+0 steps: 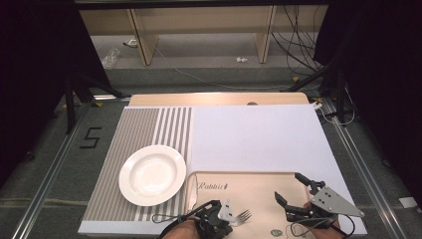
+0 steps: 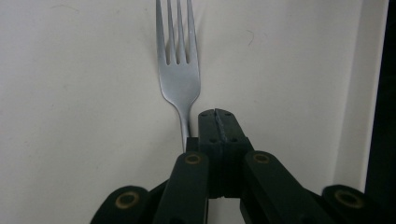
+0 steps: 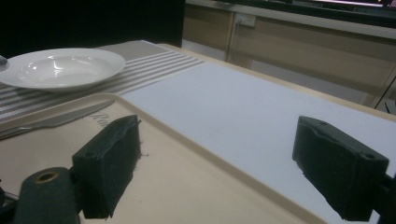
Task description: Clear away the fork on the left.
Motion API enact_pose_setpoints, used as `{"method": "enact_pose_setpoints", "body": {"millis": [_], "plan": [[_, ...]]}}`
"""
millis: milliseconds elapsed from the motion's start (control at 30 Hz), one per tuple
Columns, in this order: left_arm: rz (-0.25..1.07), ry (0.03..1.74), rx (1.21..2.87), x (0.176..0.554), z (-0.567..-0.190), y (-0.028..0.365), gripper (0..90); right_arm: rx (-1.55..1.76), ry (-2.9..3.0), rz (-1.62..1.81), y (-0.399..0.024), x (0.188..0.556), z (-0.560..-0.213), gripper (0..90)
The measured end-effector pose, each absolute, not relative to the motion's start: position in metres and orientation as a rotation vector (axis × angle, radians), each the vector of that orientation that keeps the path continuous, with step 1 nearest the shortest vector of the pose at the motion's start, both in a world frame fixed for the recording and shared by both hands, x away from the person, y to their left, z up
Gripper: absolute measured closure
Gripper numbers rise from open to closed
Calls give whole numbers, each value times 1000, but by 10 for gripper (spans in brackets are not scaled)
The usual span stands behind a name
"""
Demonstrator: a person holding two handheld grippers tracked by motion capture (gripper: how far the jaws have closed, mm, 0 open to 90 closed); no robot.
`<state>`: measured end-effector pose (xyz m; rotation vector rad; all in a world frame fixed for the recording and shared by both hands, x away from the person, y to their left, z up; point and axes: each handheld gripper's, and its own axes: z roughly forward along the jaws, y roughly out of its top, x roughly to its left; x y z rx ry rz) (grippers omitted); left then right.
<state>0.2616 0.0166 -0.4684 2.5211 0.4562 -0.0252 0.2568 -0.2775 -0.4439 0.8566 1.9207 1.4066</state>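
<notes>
Clamping left gripper point(image 2: 215, 112) jaws shut on fork point(image 2: 180, 70) handle, tines flat on beige tray point(image 1: 259, 181); right gripper point(image 1: 291, 189) idling wide open nearby. Best lifted level, slowly, towards white plate point(image 1: 152, 174).

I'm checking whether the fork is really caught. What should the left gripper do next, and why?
Probably reopen and shift sideways. The left gripper is shut, its jaws meeting, while the handle of the fork seems to run beside one jaw, not between them.
</notes>
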Motion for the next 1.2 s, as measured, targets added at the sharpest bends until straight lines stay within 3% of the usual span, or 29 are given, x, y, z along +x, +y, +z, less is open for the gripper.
{"method": "enact_pose_setpoints", "body": {"millis": [1200], "plan": [[87, 645, 2519, 291, -469, 47, 891, 856, 1921, 1407, -278, 256, -444, 162]]}}
